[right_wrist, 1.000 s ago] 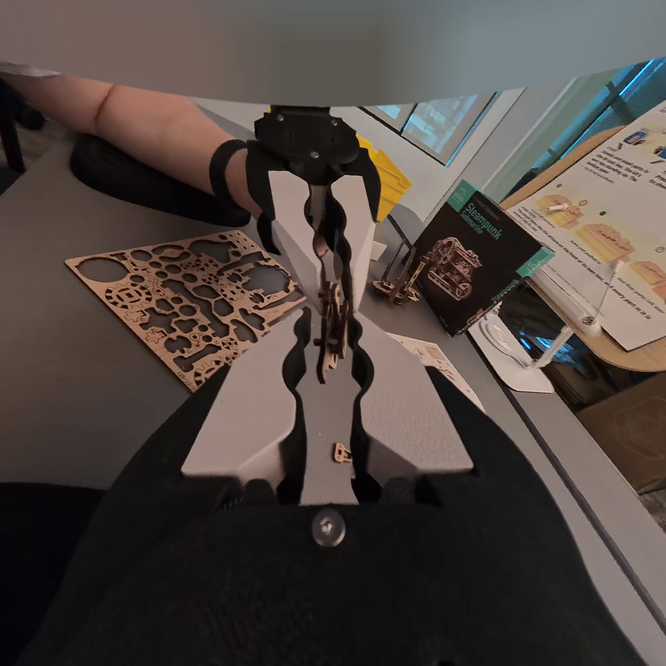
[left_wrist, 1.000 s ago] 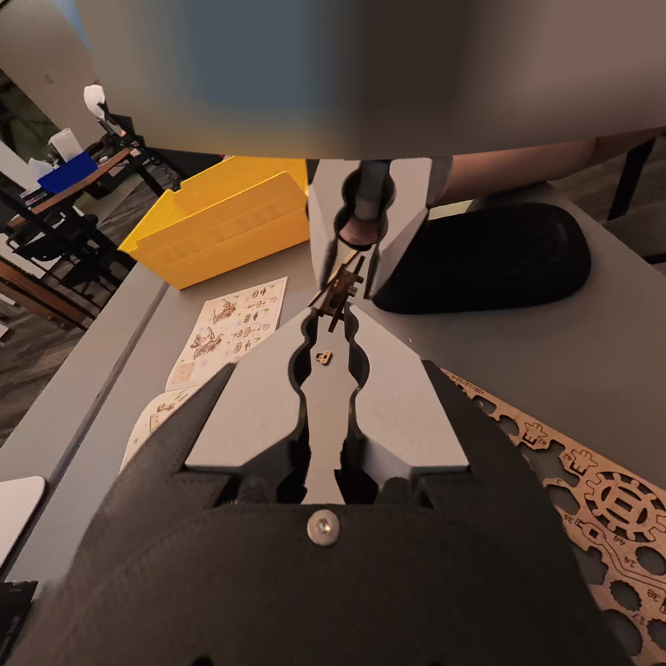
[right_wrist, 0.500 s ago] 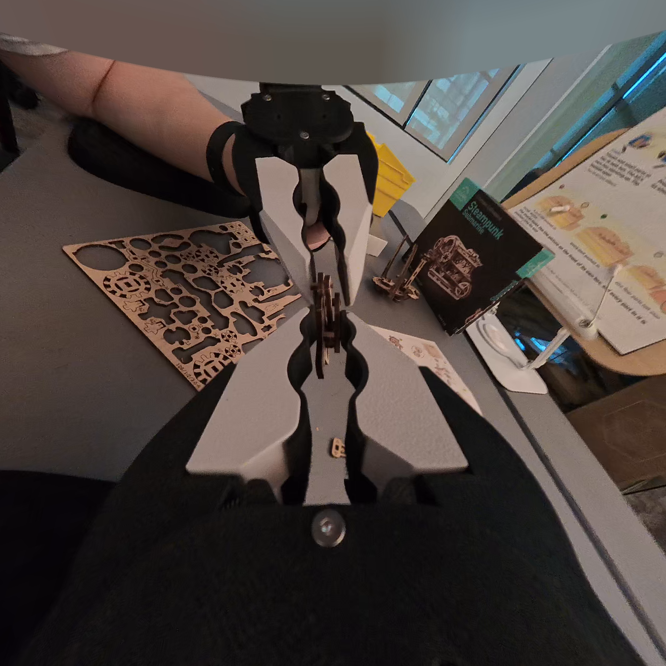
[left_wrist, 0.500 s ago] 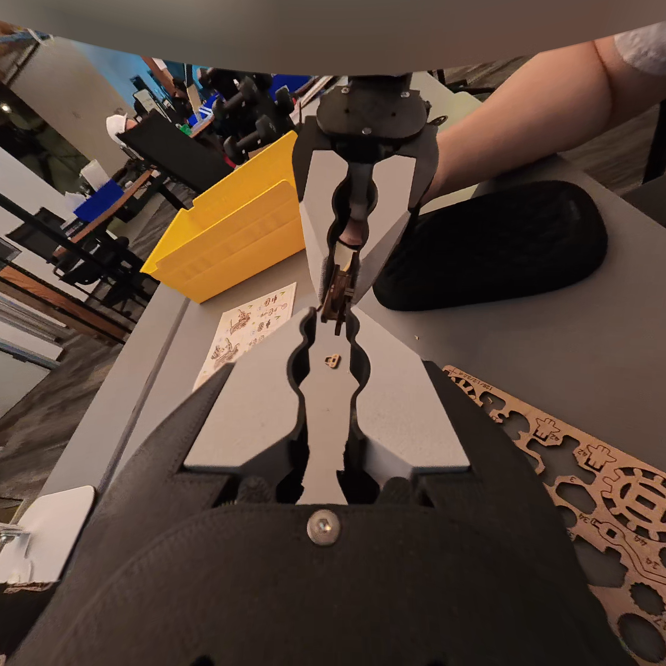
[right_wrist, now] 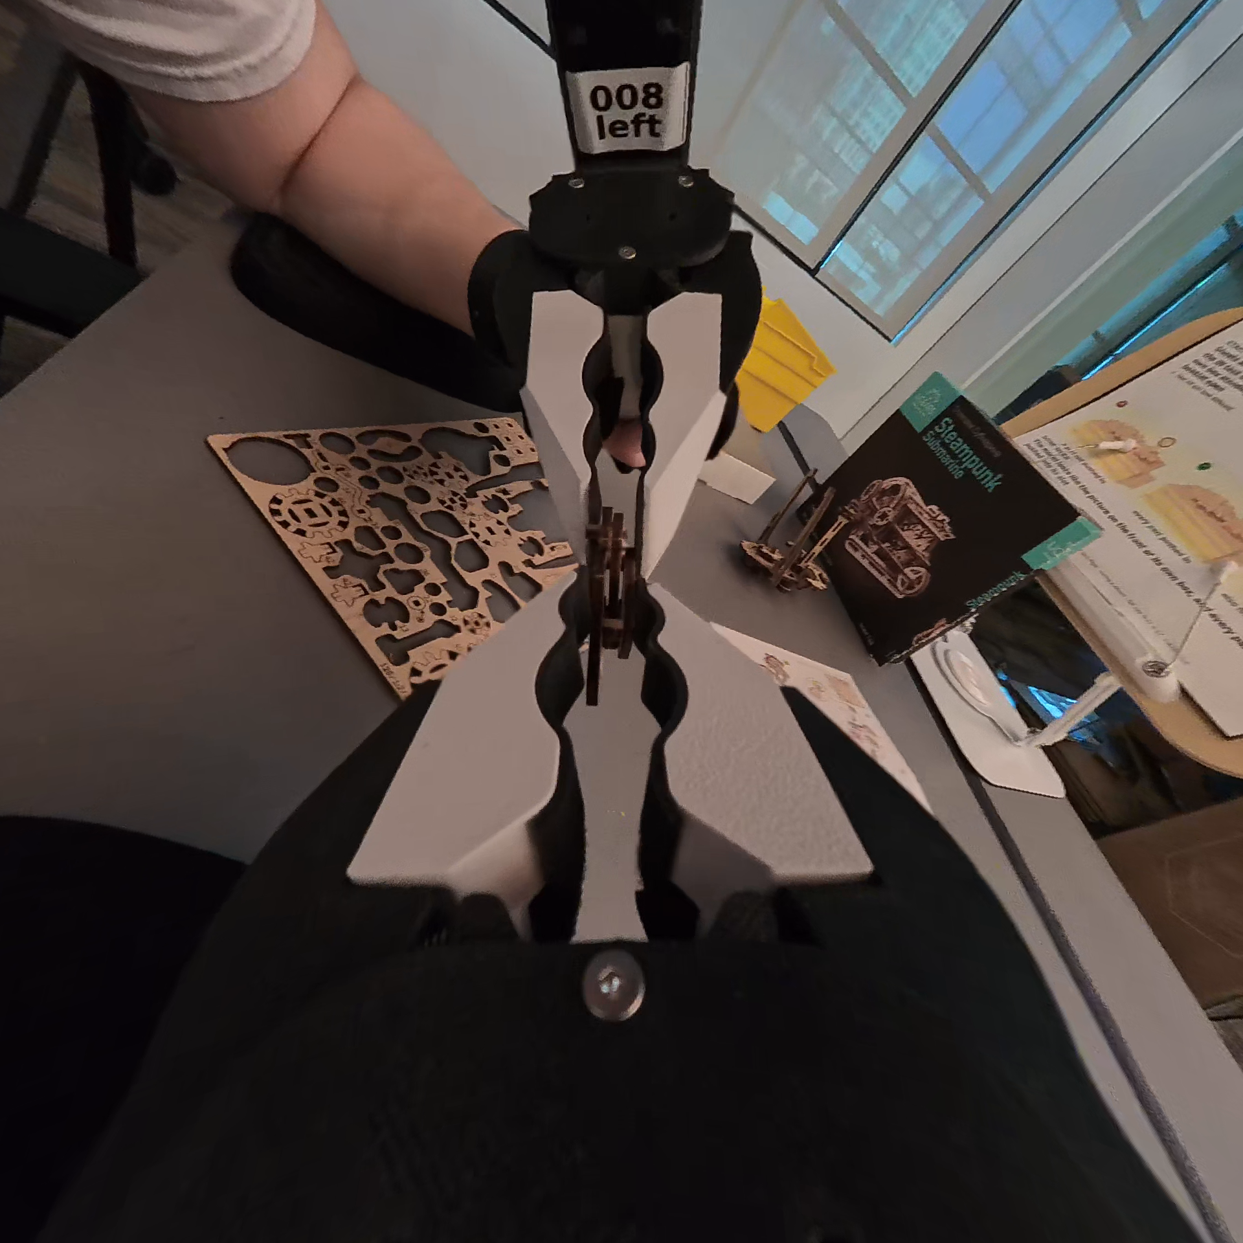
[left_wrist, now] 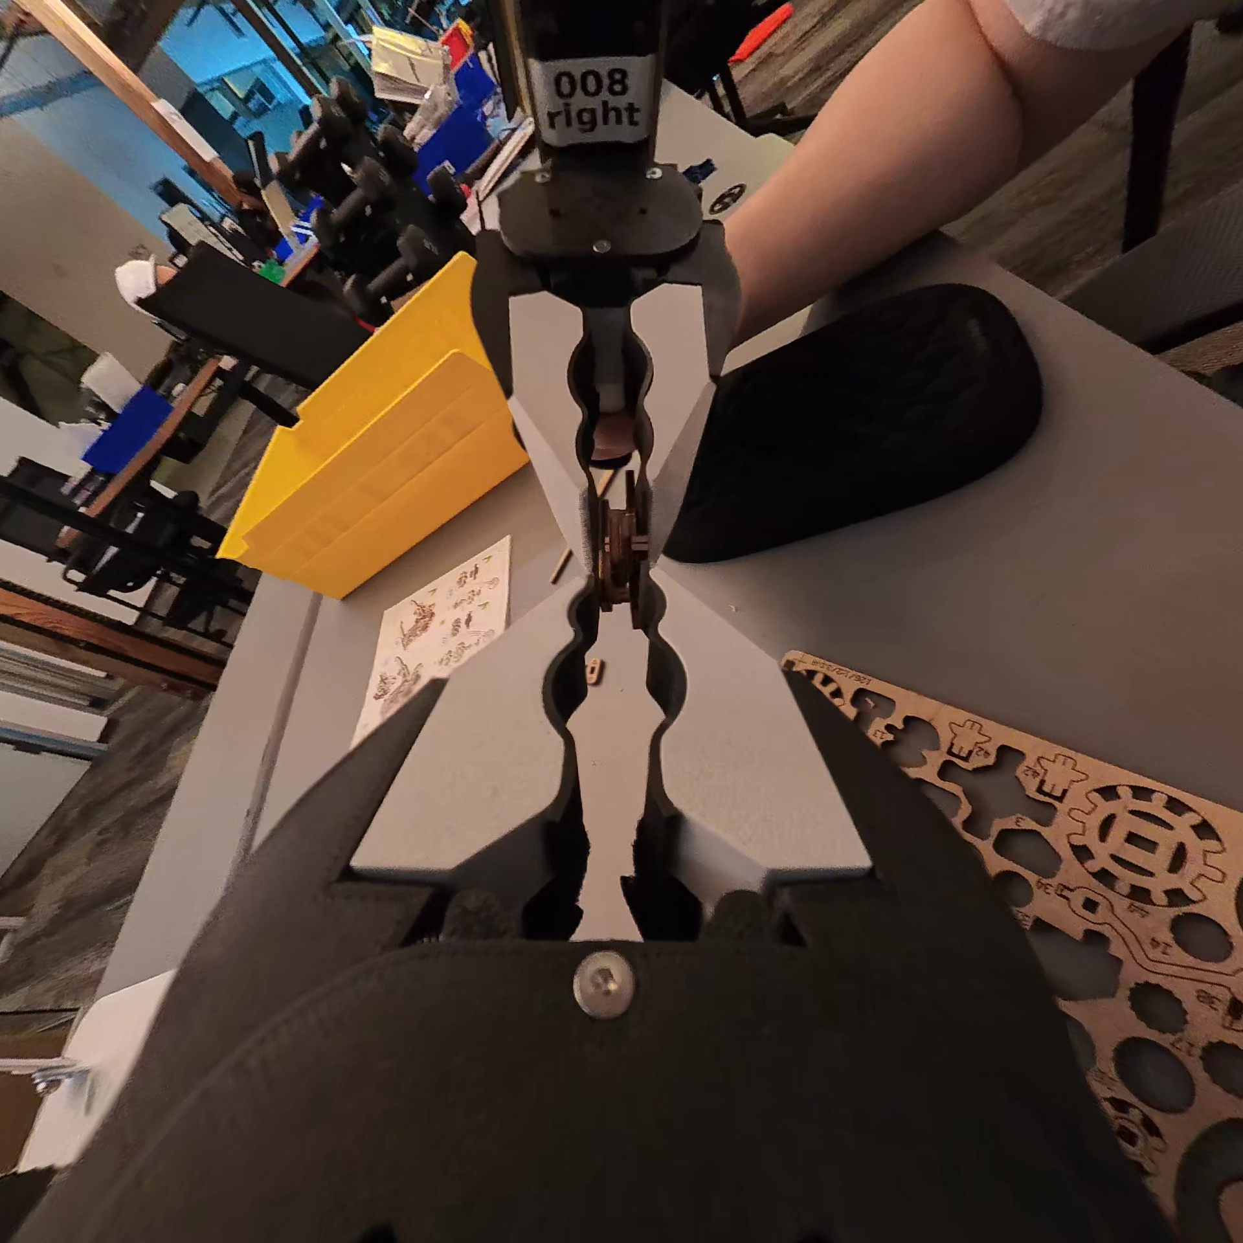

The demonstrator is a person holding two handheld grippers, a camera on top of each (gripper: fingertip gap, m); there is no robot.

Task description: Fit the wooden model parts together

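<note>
On the grey surface, going left to right in the left wrist view, a yellow bin is seen at the far left, then a printed sheet, a small loose wooden piece lying just beneath the fingers, a black pad, and a laser-cut wooden sheet at the right edge. The left hand-held gripper and the right hand-held gripper are met tip to tip above the surface — both are closed narrowly on the same wooden model assembly, a stack of thin plates held edge-on between the two pairs of fingers. In the right wrist view, the assembly is gripped at the tips of the right hand-held gripper, with the left hand-held gripper clamped on its far end — a dark box and a small built wooden part are seen standing to the right.
</note>
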